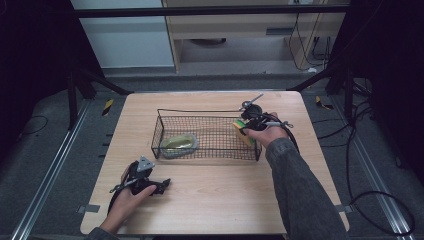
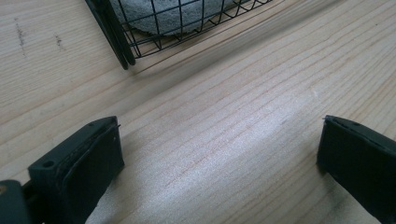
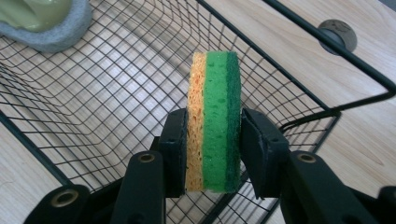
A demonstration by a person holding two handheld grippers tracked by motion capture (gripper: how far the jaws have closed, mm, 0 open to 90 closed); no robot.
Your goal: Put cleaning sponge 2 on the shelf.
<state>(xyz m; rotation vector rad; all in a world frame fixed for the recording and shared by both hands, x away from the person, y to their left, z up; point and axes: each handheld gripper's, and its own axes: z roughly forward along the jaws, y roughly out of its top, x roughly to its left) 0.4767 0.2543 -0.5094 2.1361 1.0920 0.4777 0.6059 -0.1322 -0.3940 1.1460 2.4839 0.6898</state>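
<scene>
- Sponge [image 3: 214, 123]: a yellow pad with a green scouring layer, held on edge between the jaws of the right tool [image 3: 214, 154], above the right end of the wire basket [image 1: 165, 131] on the table [image 1: 220, 200]. In the high view the sponge [image 1: 241, 131] sits at the basket's right wall, by the person's right hand [image 1: 267, 134].
- Right tool: clamped on the sponge across its thickness, one pad on the yellow face, the other on the green face; the foam looks slightly pinched where they press.
- Left tool [image 2: 219, 154]: jaws wide apart with nothing between them, resting low over bare table just outside the basket's near left corner; in the high view the left tool [image 1: 159, 186] lies under the left hand [image 1: 127, 200].
- Handling, as a judgement: light, soft and springy, so it gives under pressure and will not break. The rough green face should grip well and a slip is unlikely.
- Where to hold: across the two broad faces near the middle, as now; a grip near a corner would let it bend and swing.
- Also in the basket: a grey dish holding something pale green [image 1: 178, 144], at the left end, well apart from the sponge.
</scene>
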